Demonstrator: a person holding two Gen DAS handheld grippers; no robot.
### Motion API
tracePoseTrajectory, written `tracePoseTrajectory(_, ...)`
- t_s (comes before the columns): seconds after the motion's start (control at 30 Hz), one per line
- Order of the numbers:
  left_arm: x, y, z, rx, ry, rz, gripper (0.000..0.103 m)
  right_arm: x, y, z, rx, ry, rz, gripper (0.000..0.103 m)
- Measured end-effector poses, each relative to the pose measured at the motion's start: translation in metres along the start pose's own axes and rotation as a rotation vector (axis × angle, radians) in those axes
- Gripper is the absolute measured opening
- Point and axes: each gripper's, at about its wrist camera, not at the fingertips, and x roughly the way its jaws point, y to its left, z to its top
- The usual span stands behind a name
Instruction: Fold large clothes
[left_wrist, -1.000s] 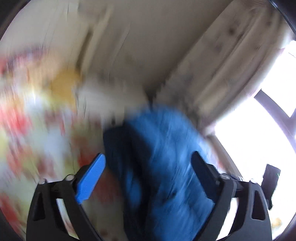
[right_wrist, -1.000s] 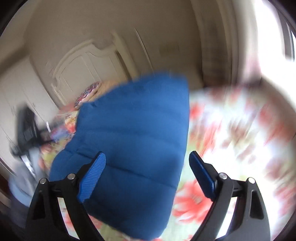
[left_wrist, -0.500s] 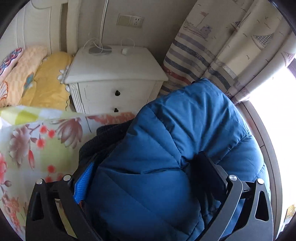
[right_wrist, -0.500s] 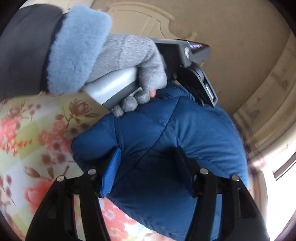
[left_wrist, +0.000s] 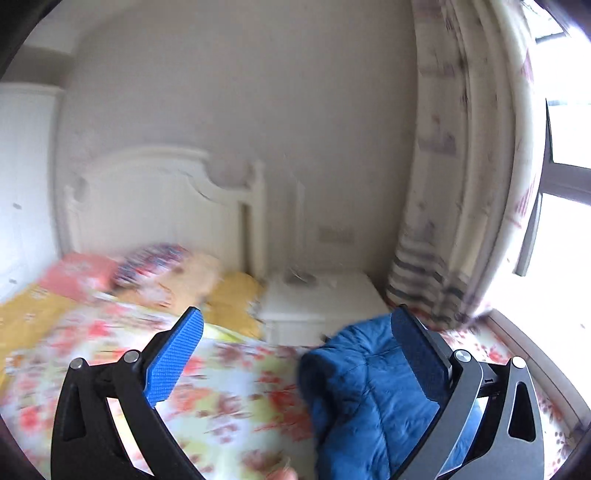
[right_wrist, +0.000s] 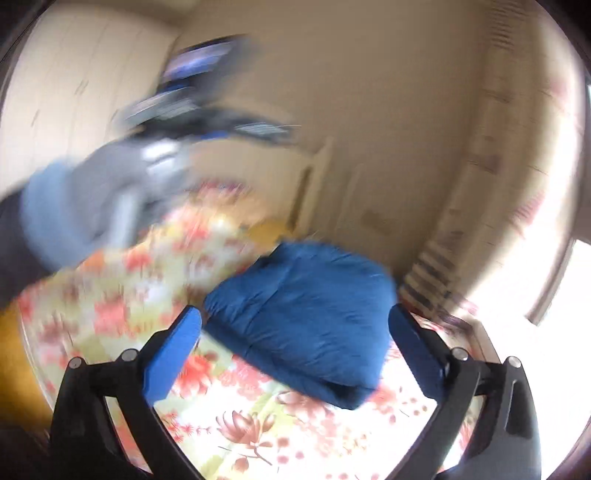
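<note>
A blue puffy jacket (right_wrist: 306, 314) lies folded into a thick bundle on the floral bedspread (right_wrist: 122, 306). In the left wrist view the jacket (left_wrist: 365, 398) sits low on the right, partly behind the right finger. My left gripper (left_wrist: 295, 350) is open and empty above the bed. My right gripper (right_wrist: 295, 347) is open and empty, above and apart from the bundle. The left gripper with the gloved hand (right_wrist: 110, 192) shows blurred at upper left in the right wrist view.
A white nightstand (left_wrist: 321, 306) stands beside the bed under a striped curtain (left_wrist: 443, 258). Pillows (left_wrist: 162, 269) lie against the white headboard (left_wrist: 159, 206). A bright window (left_wrist: 565, 240) is at the right. A white wardrobe (left_wrist: 22, 184) is at the left.
Both grippers let go of the jacket, opened wide and lifted away. The jacket now lies as a folded bundle near the bed's right edge.
</note>
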Motion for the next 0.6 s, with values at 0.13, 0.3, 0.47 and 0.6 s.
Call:
tracePoseTrajectory(0.13, -0.072, -0.009, -0.018, 0.068, -0.039, 0.009, 0.098, -0.045, -0.039, 0.002, 0.208, -0.113, -0.062, 0.101)
tracePoseTrajectory(0.3, -0.125, -0.026, -0.072, 0.125, -0.008, 0.026, 0.098, -0.062, -0.051, -0.024, 0.349, -0.076, -0.092, 0.101)
tracePoseTrajectory(0.47, -0.136, -0.039, -0.121, 0.087, 0.096, 0.02, 0.098, -0.067, -0.04, -0.047, 0.338, 0.002, -0.121, 0.101)
tracePoseTrajectory(0.6, -0.132, -0.052, -0.145, 0.1, 0.148, 0.03, 0.098, -0.066, -0.035, -0.06, 0.329, 0.041, -0.161, 0.101)
